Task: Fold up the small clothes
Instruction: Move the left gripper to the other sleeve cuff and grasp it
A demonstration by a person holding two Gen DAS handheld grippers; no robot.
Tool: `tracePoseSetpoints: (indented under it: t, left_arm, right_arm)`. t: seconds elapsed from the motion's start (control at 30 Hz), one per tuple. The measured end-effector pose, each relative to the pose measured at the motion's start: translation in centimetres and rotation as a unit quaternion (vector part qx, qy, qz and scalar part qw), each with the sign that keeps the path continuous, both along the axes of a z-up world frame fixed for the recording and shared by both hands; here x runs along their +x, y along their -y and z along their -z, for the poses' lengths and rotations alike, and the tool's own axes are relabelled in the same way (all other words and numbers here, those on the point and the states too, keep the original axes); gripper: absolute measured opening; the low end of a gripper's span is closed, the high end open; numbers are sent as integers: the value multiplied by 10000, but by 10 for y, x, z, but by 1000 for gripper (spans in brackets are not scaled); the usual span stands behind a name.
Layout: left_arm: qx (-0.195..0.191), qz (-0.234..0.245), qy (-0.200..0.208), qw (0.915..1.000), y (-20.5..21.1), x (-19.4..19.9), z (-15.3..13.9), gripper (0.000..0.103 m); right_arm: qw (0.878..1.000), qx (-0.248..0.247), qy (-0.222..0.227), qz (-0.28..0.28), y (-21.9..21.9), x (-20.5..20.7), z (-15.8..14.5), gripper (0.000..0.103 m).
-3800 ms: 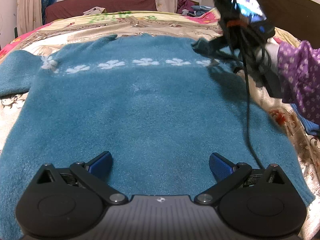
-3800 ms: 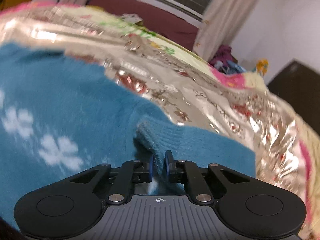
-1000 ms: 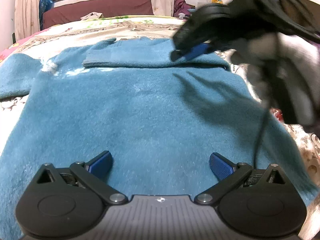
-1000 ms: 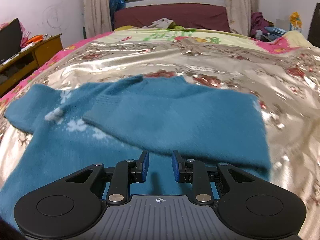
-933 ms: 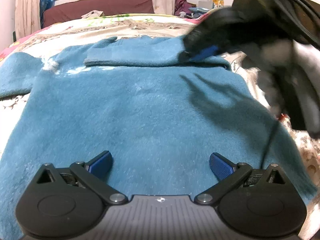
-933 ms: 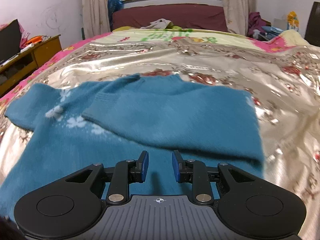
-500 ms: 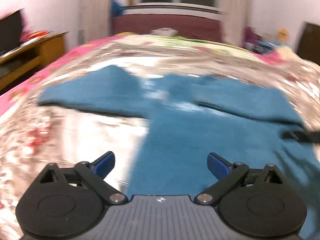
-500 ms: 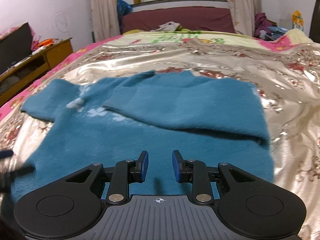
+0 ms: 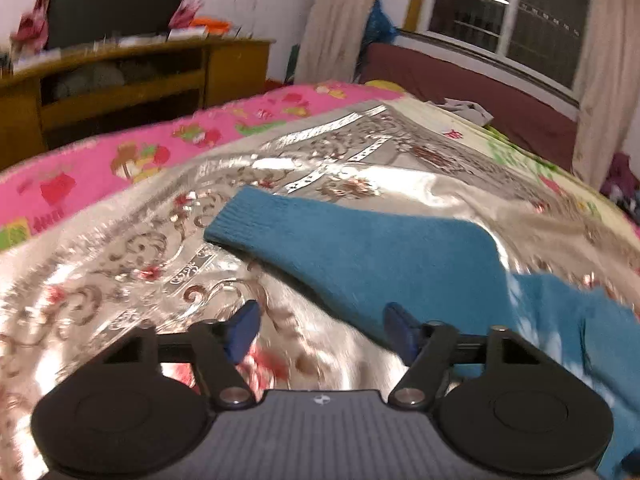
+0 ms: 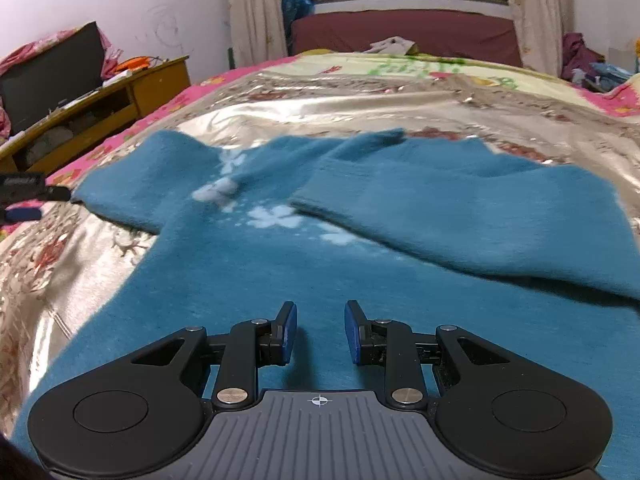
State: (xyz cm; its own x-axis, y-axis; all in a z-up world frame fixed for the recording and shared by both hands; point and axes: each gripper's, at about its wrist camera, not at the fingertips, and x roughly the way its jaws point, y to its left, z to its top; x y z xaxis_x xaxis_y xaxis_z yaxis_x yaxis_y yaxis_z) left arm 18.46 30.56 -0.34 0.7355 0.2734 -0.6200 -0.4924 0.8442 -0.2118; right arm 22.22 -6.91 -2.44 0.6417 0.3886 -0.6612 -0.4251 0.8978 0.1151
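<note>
A teal knit sweater (image 10: 304, 264) with white flowers lies flat on the shiny bedspread (image 10: 360, 108). Its right sleeve (image 10: 460, 216) is folded across the chest. Its left sleeve (image 9: 360, 240) still lies stretched out to the side, cuff at the far left. My left gripper (image 9: 320, 328) is open and empty, low over the bedspread beside that sleeve; its tips show at the far left of the right wrist view (image 10: 24, 200). My right gripper (image 10: 320, 332) is narrowly open and empty above the sweater's lower body.
A wooden TV stand (image 9: 120, 80) with a dark screen stands left of the bed. A maroon sofa (image 10: 404, 36) and curtained window are beyond the bed. A pink quilt border (image 9: 120, 160) runs along the bed's left side.
My left gripper swung left from over the sweater's body to the outstretched left sleeve and narrowed its opening. My right gripper let go of the folded right sleeve earlier and drew back over the body.
</note>
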Motion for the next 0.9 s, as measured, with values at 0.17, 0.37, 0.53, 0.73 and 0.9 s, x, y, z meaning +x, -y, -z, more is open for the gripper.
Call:
tracePoseSetpoints:
  t: [0.17, 0.37, 0.53, 0.73, 0.9]
  left_arm:
    - [-566, -204, 27, 9982, -29, 18, 18, 61]
    - [-1194, -466, 291, 9913, -48, 32, 33, 54]
    - [-1386, -662, 457, 9871, -52, 47, 37, 51]
    - [-1320, -857, 367, 9869, -51, 62, 36, 29]
    - [-1196, -761, 473, 9888, -39, 67, 20, 16]
  right_arm:
    - [10000, 60, -33, -52, -12, 3, 5, 28]
    - [9997, 248, -66, -16, -9, -2, -1, 28]
    - [9989, 471, -70, 7, -3, -11, -7, 28]
    - [9973, 719, -114, 123, 8, -20, -13, 28]
    - [9941, 1046, -68, 287, 27, -38, -19, 28]
